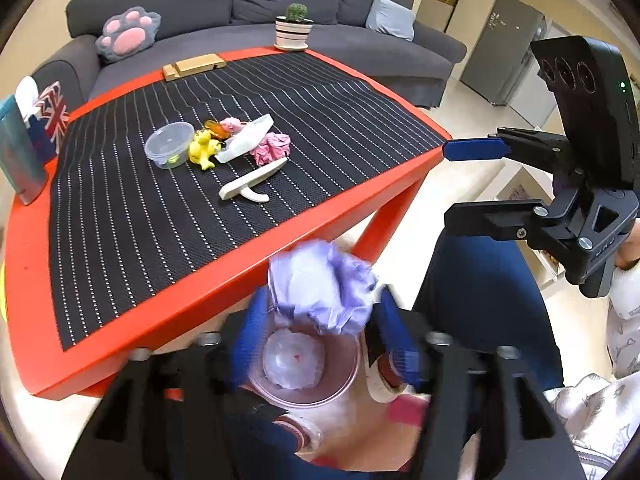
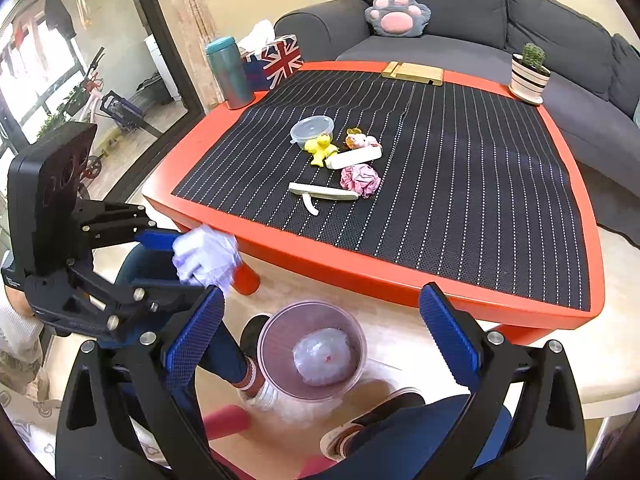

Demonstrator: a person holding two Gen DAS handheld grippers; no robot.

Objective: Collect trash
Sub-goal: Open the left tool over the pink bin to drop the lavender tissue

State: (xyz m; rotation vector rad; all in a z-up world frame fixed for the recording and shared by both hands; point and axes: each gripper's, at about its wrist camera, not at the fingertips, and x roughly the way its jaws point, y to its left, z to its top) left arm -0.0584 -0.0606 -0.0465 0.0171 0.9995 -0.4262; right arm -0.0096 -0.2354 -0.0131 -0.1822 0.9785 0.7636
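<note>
1. The left claw (image 1: 320, 332) hangs over the floor, off the near edge of the red surface (image 1: 120, 320). Its blue pads stand spread on both sides of a crumpled lilac paper ball (image 1: 324, 284). The ball is blurred, and I cannot tell if a pad touches it; I judge it is released, not pinched.
2. The deciding relation: the trash bin (image 2: 312, 350), a clear round container with one pale wad already inside, stands on the floor straight below the ball. In the left wrist view the bin mouth lies at 6 o'clock from the ball, just beside it. The ball should fall in.
3. The right claw (image 2: 320, 320) is spread wide and holds nothing. In its own view the bin lies between its pads, a little toward 6 o'clock.
4. More trash waits on the surface: a pink paper ball (image 2: 360, 180) at about 12 o'clock from the right claw, well apart. The right claw seems nearer to it.
5. Hard to read: the bin's base is hidden behind the claw in the left view, and the person's shoes (image 2: 260, 392) and legs crowd the floor around it.
</note>
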